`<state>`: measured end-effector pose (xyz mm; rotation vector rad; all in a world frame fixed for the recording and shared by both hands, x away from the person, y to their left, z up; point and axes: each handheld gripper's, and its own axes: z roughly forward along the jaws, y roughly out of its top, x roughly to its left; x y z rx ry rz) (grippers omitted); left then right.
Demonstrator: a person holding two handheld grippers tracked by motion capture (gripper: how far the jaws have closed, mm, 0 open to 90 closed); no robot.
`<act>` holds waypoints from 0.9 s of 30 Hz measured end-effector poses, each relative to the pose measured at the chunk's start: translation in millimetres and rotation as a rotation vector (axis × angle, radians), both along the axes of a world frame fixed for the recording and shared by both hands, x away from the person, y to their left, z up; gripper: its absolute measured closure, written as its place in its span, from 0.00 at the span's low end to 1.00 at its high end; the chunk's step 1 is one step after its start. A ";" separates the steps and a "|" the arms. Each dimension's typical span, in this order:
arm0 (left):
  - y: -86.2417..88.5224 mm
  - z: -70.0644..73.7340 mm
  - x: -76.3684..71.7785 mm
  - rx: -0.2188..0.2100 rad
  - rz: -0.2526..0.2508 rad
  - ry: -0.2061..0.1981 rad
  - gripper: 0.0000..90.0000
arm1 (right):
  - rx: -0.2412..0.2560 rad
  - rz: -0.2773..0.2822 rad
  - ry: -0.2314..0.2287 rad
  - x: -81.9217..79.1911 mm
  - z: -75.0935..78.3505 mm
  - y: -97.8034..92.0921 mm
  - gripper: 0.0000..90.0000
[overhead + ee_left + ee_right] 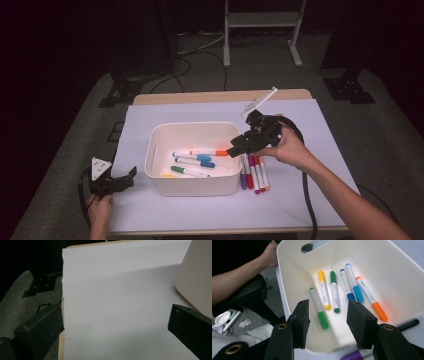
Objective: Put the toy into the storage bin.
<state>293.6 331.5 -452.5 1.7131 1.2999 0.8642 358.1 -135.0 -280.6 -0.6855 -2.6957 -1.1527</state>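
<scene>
Right gripper [239, 146], jaws apart and empty, hovers over the bin's [192, 186] right rim; six markers [334, 291] lie inside, four more [254, 174] just right of it. Left gripper [129, 176], released, rests near-left.

Inventory: markers and bin on the table

Six markers [325, 290] are lying inside one white bin [192, 185]; four more markers [254, 174] are lying on the white sheet [210, 107] just beside it; two grippers [248, 142] are being held.
</scene>
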 end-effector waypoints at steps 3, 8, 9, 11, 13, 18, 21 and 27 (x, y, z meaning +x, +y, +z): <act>0.0 0.0 0.0 0.001 0.000 0.000 0.00 | 0.004 -0.017 0.000 -0.5 -1.6 -10.6 0.57; -0.1 0.0 0.0 0.000 0.000 -0.001 0.00 | 0.026 -0.054 0.014 -1.5 -12.3 -35.2 0.57; -0.1 -0.1 0.0 0.000 0.000 -0.002 0.00 | 0.029 -0.068 0.017 -1.6 -17.7 -43.1 0.57; -0.2 -0.1 0.0 -0.002 0.001 -0.003 0.00 | 0.029 -0.079 0.025 -1.7 -22.5 -49.5 0.57; 0.0 0.0 -0.1 0.001 0.001 -0.001 0.00 | 0.030 -0.096 0.031 -1.6 -29.5 -57.3 0.57; -0.2 -0.2 0.0 0.000 0.001 -0.004 0.00 | 0.003 -0.146 0.035 -1.5 -49.4 -73.8 0.57; -0.2 -0.2 -0.1 0.002 0.000 -0.004 0.00 | -0.012 -0.178 0.038 -1.4 -62.0 -82.1 0.57; -0.3 -0.2 0.0 0.003 0.001 -0.003 0.00 | -0.037 -0.219 0.048 -0.1 -82.2 -91.9 0.57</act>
